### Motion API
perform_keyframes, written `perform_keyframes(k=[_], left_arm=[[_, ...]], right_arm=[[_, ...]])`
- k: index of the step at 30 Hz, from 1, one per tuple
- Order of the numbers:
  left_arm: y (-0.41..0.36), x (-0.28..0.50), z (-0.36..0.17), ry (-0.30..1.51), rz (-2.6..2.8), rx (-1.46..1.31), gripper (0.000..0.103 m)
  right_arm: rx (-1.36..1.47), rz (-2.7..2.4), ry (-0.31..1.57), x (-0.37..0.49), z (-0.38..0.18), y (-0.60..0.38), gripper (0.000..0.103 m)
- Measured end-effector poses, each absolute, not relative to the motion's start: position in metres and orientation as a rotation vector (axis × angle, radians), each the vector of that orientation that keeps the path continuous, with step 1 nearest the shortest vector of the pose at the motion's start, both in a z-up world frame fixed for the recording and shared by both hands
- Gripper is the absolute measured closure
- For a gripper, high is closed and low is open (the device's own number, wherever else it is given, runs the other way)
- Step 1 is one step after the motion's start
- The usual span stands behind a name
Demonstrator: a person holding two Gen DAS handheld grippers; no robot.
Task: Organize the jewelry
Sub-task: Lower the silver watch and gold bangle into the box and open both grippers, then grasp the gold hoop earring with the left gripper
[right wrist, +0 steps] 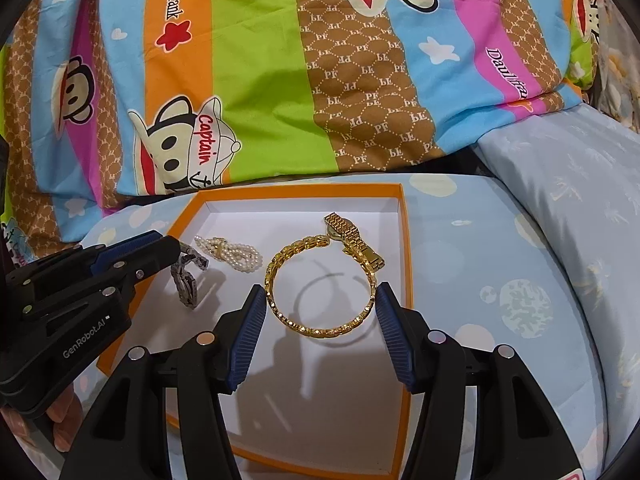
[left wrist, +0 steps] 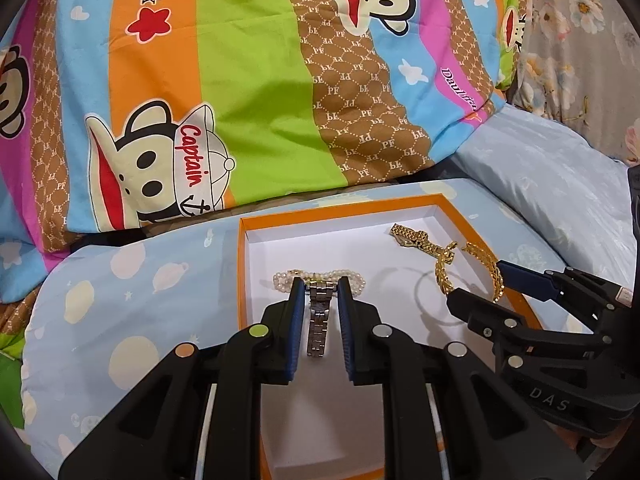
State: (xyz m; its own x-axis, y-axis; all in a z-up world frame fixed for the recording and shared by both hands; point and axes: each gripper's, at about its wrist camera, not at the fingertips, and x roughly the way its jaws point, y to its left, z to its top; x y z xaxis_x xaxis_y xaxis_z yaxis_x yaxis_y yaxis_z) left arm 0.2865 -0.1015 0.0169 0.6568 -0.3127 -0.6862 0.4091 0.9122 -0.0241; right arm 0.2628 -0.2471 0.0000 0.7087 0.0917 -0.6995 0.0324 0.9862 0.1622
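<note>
Jewelry sits in and over a shallow orange box (right wrist: 404,248) with a white floor, which rests on a pale blue patterned pillow (right wrist: 500,264). Two pieces are in transit. The gold bangle (right wrist: 320,284), an open ring of chain-like links, is clamped across its width by the right gripper (right wrist: 320,300); both blue pads touch its sides, and its shadow on the white floor suggests it hangs above the box. The silver link watch band (left wrist: 318,320) hangs between the nearly closed jaws of the left gripper (left wrist: 318,292).

Already lying in the box are a pearl bracelet (right wrist: 230,254) at the left and a gold watch (right wrist: 352,236) toward the far right corner.

Current step, as judged: placing both held pieces into the box. The next move calls for lowering each piece onto bare white floor, clear of the pearls and the gold watch, then opening the jaws.

A striped cartoon-print quilt (right wrist: 260,72) lies behind the box.
</note>
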Motion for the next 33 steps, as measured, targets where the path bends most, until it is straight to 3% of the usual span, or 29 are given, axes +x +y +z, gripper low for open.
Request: perform_keyframes(k=[8,10,15,24,33], left_arm=[[-0.105,0.293,0.003,0.766,-0.383,0.138,0.084],[-0.101,0.292,0.007,0.752,-0.369,0.129,0.062],[-0.069,0.273,0.047,0.69,-0.381,0.041,0.045],[-0.003,0.192,0.096,0.61,-0.353,0.005,0.034],[0.035,0.115,0.057,0.705,-0.323,0.041,0.034]], right_arm=[[0.153,0.04,0.773,0.266,-0.006,-0.247,0.045],[0.158,0.038,0.746,0.261,0.002,-0.249,0.04],[0.199,0.024,0.643,0.225,0.036,-0.261,0.033],[0.276,0.029,0.612,0.127,0.049,-0.269,0.031],[0.303,0.011,0.659,0.055,0.011,-0.249,0.031]])
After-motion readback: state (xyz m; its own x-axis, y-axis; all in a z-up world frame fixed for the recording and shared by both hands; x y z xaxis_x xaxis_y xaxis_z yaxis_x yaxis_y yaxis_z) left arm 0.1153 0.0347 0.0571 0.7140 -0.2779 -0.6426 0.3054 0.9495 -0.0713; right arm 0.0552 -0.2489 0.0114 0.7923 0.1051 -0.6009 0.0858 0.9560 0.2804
